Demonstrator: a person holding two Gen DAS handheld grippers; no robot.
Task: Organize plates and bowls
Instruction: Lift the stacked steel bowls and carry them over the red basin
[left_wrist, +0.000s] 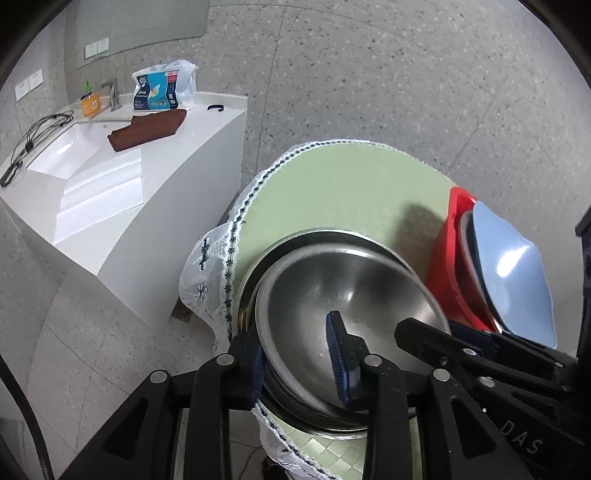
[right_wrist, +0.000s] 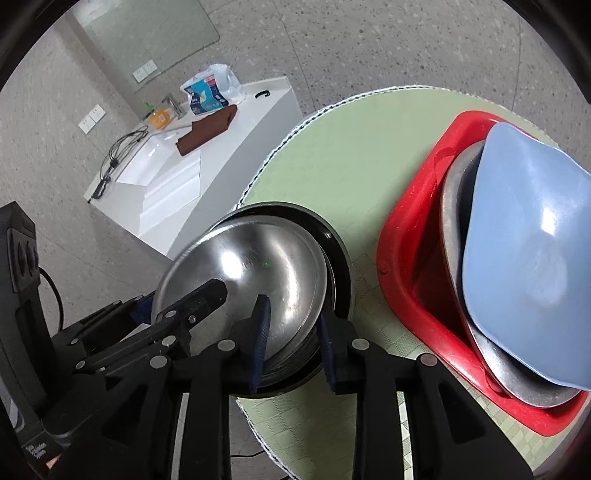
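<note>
Two black two-finger grippers with ribbed blue pads work at the near-left edge of a round table covered by a pale green checked cloth (right_wrist: 354, 155) trimmed in white lace. The left gripper (left_wrist: 299, 363) straddles the rim of a polished round stainless-steel bowl (left_wrist: 343, 288): one finger lies outside the wall, the other inside, jaws partly closed, with the pads at or just beside the metal; firm clamping cannot be confirmed. The right gripper (right_wrist: 293, 343) stands the same way across the near rim of the same bowl (right_wrist: 255, 273), one pad inside and one outside, its grip equally uncertain. The bowl sits tilted inside a wider, dark-rimmed round metal dish (right_wrist: 341, 254) on the cloth. To the right, a glossy red plastic basin (right_wrist: 413, 229) with rounded corners holds a dull grey metal plate (right_wrist: 452, 184) and, on top, a smooth matte blue bowl with a wavy edge (right_wrist: 532, 251), both leaning. Far left, a white counter with a sink (left_wrist: 159, 162) carries a folded brown cloth (left_wrist: 147, 129).
</note>
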